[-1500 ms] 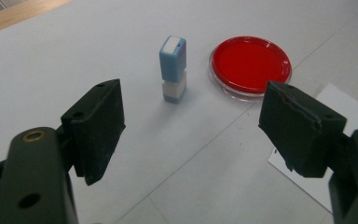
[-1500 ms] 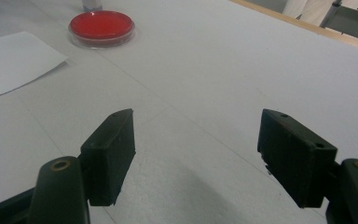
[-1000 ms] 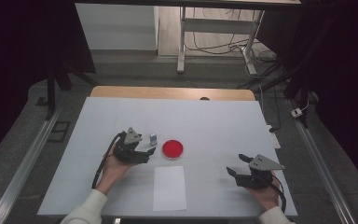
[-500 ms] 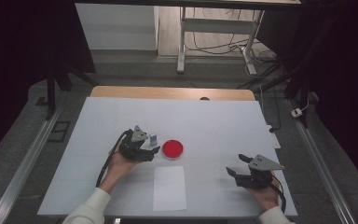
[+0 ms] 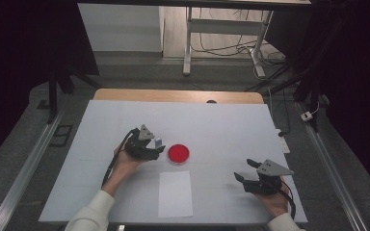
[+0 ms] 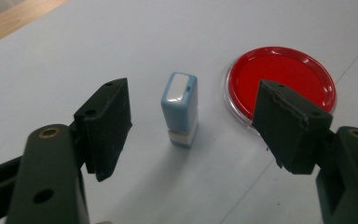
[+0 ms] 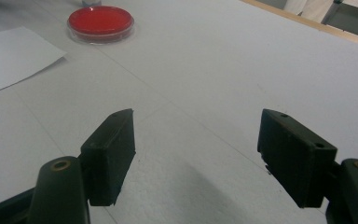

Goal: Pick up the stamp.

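On the white counter [image 5: 212, 120], the left claw [image 6: 191, 121] has just been closing, its jaws standing either side of the upright blue stamp [image 6: 181, 108] without touching it. Just beside sits the red ink pad [image 5: 178, 153], then paper [image 5: 175, 193]. Far right, the right claw [image 7: 196, 154] gapes empty.

White worktop [image 5: 212, 120] with wooden far edge, grey floor [image 5: 24, 144] around, metal frame legs [image 5: 221, 38] and cables [image 5: 231, 48] beyond, dark curtains [image 5: 24, 43] at both sides.
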